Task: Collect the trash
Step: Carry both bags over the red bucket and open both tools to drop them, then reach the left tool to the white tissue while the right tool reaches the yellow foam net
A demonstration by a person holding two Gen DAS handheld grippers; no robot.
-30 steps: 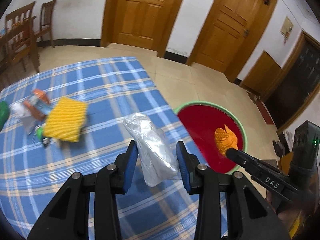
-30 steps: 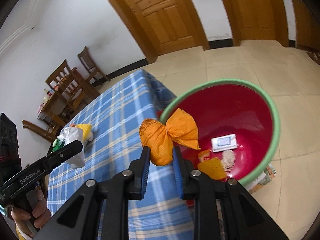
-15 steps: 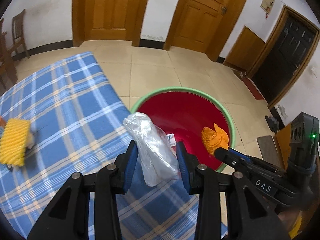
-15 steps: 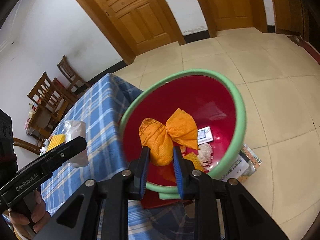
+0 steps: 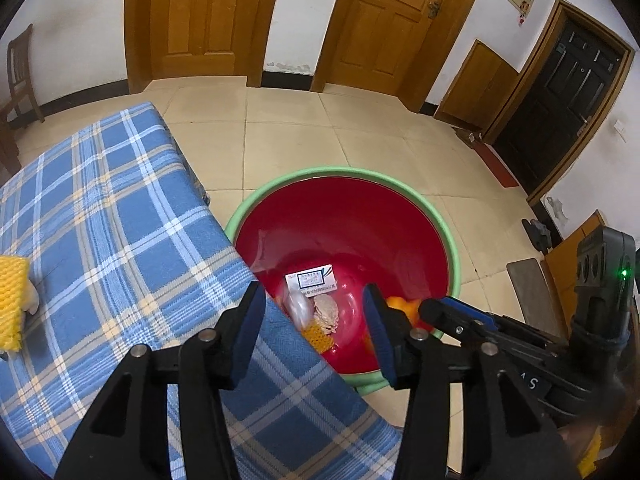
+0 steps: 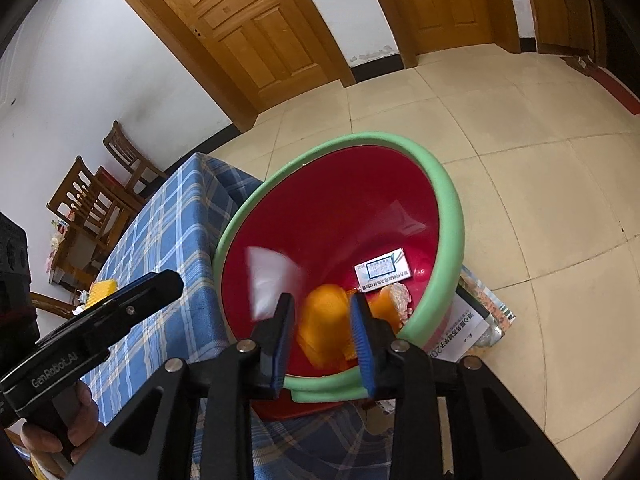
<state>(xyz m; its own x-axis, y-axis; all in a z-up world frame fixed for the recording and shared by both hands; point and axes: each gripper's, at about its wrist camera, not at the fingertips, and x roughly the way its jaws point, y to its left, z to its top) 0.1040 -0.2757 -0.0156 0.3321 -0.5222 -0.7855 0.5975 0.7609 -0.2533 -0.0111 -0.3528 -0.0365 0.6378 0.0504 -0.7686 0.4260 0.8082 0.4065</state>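
A red basin with a green rim stands on the floor beside the table. My left gripper is open and empty above its near edge. A clear plastic bag lies in the basin below it; in the right wrist view it is a white blur. My right gripper is open over the basin. The orange bag is a blur between and below its fingers, apart from them, and shows partly in the left wrist view. A white card and scraps lie in the basin.
The table with a blue checked cloth is left of the basin. A yellow foam net lies on it. A printed packet lies on the floor by the basin. Wooden chairs stand behind.
Both grippers opened over the basin. The clear plastic bag left the left gripper and the orange bag left the right gripper; both dropped into the basin.
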